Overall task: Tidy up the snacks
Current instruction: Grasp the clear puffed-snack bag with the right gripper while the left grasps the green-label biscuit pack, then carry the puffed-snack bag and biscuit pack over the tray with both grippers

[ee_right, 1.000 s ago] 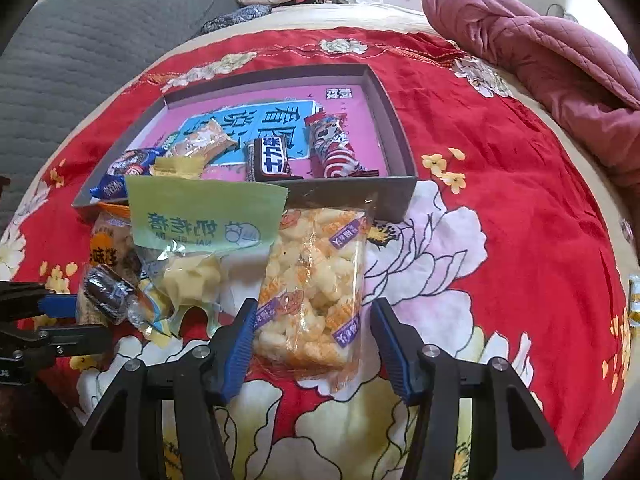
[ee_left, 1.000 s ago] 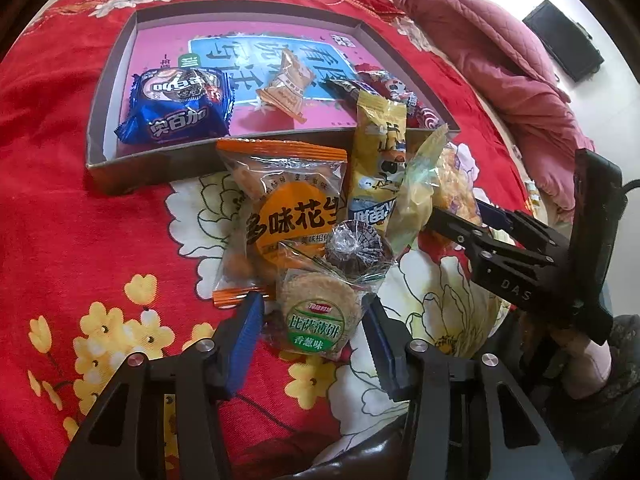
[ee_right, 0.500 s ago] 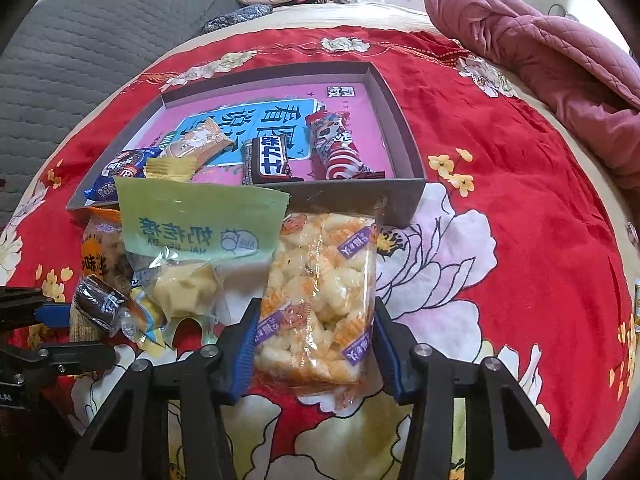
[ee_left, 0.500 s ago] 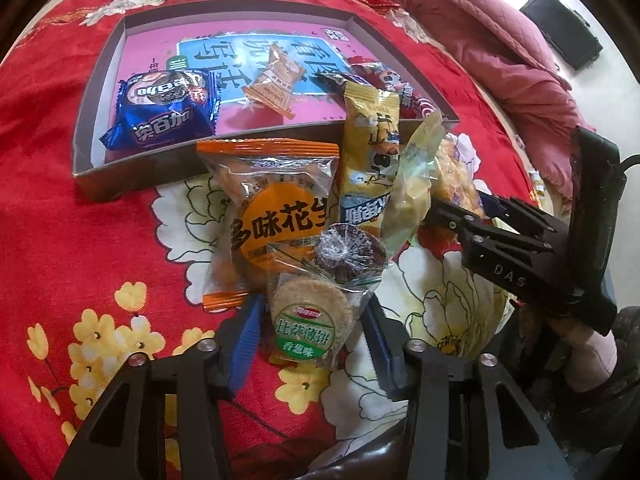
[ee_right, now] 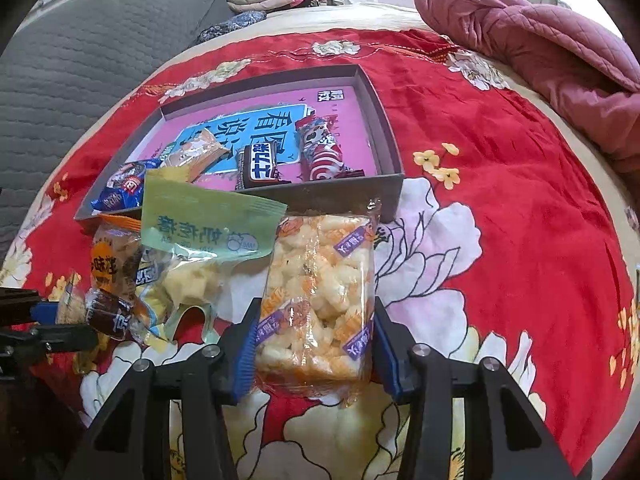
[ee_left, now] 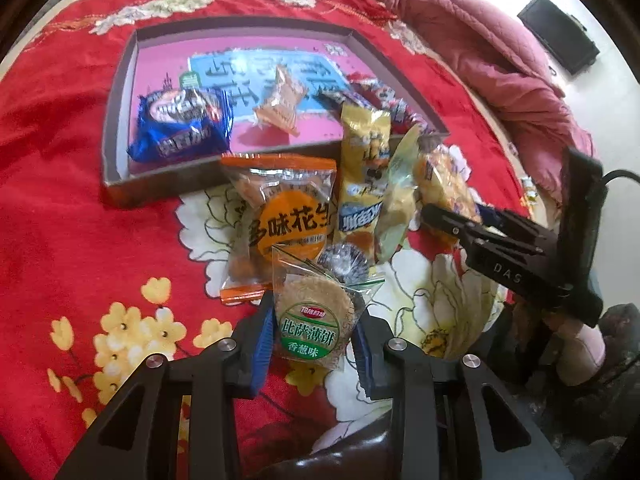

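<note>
Grippers point steeply down over a red flowered bedspread point(ee_right: 500, 184), one at each end of a row of loose snacks. The left gripper point(ee_left: 312, 344), black with blue pads point(ee_left: 262, 344), has just been closing its jaws, and they now clamp the sides of a clear packet holding a round thin cracker with a green label point(ee_left: 310, 320); the packet stands tilted up between the pads, its top corner over an orange-trimmed peanut packet point(ee_left: 280, 220). Beside that lie a small dark foil-wrapped sweet point(ee_left: 344, 260), a yellow snack bar wrapper point(ee_left: 362, 184) leaning on the tray's front wall, and a pale green packet of milk cubes point(ee_right: 200, 248).

The right gripper point(ee_right: 314, 340), of the same build, has also been narrowing; its pads point(ee_right: 246, 348) press both long edges of a clear packet of puffed rice pieces with orange and purple print point(ee_right: 320, 292), whose far end rests just before the tray.

The shallow grey cardboard tray with a pink and blue printed floor point(ee_right: 384, 136) sits on the bedspread behind the row. Inside it lie a blue biscuit packet point(ee_left: 180, 128), a small tan wrapped biscuit point(ee_left: 280, 104), a dark chocolate bar point(ee_right: 256, 168) and a red and white wrapped snack point(ee_right: 320, 148). A pink quilt point(ee_right: 540, 40) is bunched at the far right.
</note>
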{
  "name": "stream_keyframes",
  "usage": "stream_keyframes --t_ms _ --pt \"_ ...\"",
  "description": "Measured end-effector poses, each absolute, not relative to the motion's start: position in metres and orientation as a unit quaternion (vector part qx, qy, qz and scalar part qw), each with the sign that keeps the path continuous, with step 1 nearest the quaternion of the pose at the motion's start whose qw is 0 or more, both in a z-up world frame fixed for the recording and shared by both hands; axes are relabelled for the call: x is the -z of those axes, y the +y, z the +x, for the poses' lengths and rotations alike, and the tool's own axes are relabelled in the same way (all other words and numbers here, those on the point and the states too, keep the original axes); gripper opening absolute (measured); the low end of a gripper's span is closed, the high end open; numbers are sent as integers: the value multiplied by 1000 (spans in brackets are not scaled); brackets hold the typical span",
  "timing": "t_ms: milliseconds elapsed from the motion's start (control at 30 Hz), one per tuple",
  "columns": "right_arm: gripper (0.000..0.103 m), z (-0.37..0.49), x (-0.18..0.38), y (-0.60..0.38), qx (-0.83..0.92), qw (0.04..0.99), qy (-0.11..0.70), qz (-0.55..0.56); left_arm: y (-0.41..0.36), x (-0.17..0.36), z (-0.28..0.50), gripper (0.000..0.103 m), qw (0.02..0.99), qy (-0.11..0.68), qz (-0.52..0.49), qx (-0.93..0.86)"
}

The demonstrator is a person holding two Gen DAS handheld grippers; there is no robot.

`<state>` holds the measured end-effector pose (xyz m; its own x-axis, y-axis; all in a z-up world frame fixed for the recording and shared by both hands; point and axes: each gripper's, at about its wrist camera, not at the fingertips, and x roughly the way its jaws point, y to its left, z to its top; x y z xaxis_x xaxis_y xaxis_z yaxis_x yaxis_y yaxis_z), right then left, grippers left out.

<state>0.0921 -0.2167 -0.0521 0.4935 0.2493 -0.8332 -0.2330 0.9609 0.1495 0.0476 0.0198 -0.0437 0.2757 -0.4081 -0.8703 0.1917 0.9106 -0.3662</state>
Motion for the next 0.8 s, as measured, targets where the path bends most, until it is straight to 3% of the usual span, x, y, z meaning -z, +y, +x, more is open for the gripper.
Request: stream_keyframes --t_ms 800 --pt "49 82 16 -241 -128 895 424 47 34 9 50 35 829 523 -105 169"
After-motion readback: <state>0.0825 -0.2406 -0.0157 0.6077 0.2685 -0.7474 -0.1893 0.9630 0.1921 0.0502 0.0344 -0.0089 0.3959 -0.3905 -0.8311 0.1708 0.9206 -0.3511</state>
